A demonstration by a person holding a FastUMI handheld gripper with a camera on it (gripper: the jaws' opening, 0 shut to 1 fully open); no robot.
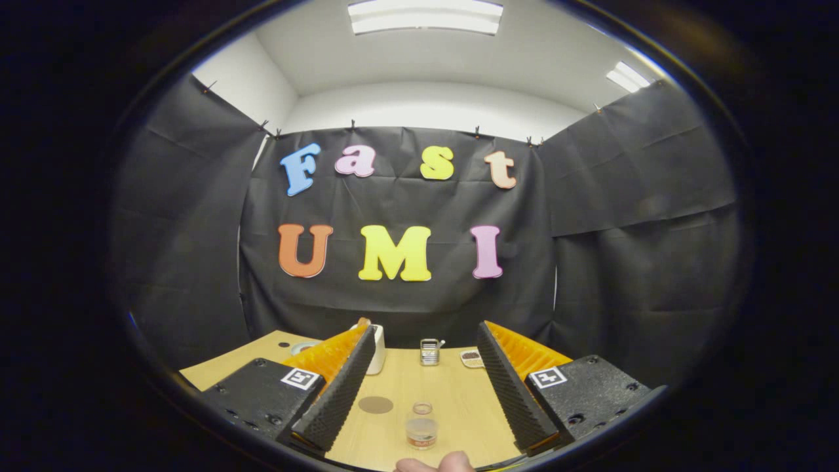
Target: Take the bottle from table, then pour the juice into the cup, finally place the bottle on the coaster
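Opening step, by the look of it: bottle (421, 426) not yet taken. Standing upright on the wooden table (452, 393), low between the two fingers and a little ahead of them, open at the neck, some pale liquid in the lower part. Gripper (426, 393) spread wide, fingers (341, 387) well apart from the bottle on both sides, holding nothing. Round brown coaster (375, 404) flat on the table just left of the bottle, near the left finger. White cup (377, 351) farther back, partly hidden behind the left finger's tip. Small metal holder (430, 352) and a little dish (471, 358) at the far edge, apart from the work. Fingertip of a person's hand (436, 463) showing below the bottle. Next, probably: lower and advance until the ridged pads flank the bottle's body, then close evenly to avoid tipping it, since open and part full
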